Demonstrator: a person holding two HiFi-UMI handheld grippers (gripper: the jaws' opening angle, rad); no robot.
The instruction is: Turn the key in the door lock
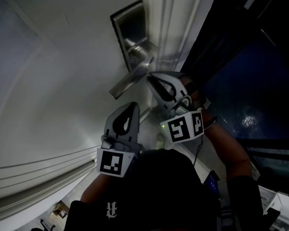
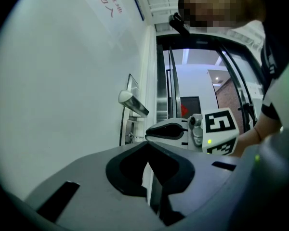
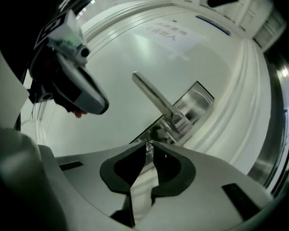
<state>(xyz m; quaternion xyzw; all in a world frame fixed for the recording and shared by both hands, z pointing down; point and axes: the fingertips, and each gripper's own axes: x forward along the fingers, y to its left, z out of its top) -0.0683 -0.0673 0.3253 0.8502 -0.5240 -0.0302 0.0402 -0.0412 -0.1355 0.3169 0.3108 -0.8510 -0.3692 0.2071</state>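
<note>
One small silvery key, in the lock at 6 o'clock below the single lever handle, is pinched by the right hand-held gripper, while the left hand-held gripper is pressed together, empty.

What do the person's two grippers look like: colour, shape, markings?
Both the left gripper and the right gripper are light grey shells with black-lined, tapered jaws. Each carries a white cube with black square markers. A green light glows on the right one, and a thin black cable hangs below it.
</note>
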